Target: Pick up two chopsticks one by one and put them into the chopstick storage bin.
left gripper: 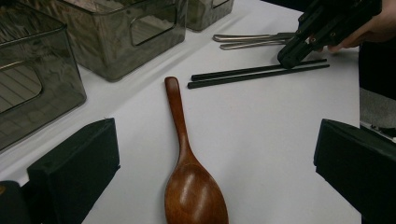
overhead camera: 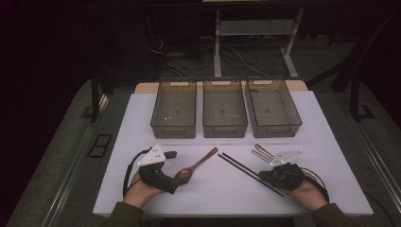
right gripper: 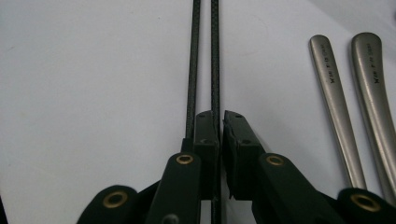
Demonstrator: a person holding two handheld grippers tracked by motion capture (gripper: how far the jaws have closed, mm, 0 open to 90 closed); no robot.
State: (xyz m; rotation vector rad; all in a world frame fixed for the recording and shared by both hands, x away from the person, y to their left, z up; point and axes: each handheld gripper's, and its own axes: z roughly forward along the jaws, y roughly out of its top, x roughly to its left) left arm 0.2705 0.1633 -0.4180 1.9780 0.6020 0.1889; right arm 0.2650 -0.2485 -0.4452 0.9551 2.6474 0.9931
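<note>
Right gripper (right gripper: 220,122) jaws pinch one black chopstick (right gripper: 215,70) of the pair, its twin lying just beside on the white table (right gripper: 93,93). Two metal handles (right gripper: 343,116) rest nearby. Left gripper (left gripper: 215,154) jaws stand spread wide, straddling the bowl of the wooden spoon (left gripper: 187,172), not touching it; the spoon lies flat, handle pointing toward three grey bins (overhead camera: 225,113) at the table's far edge.

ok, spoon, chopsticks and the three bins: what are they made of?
Spoon: looks like wood, glossy reddish-brown varnish with faint grain. Chopsticks: black with a fine woven texture, maybe carbon fibre or patterned plastic; hard to tell. Bins: smoky see-through plastic, ribbed floors, cut-out handles.
</note>
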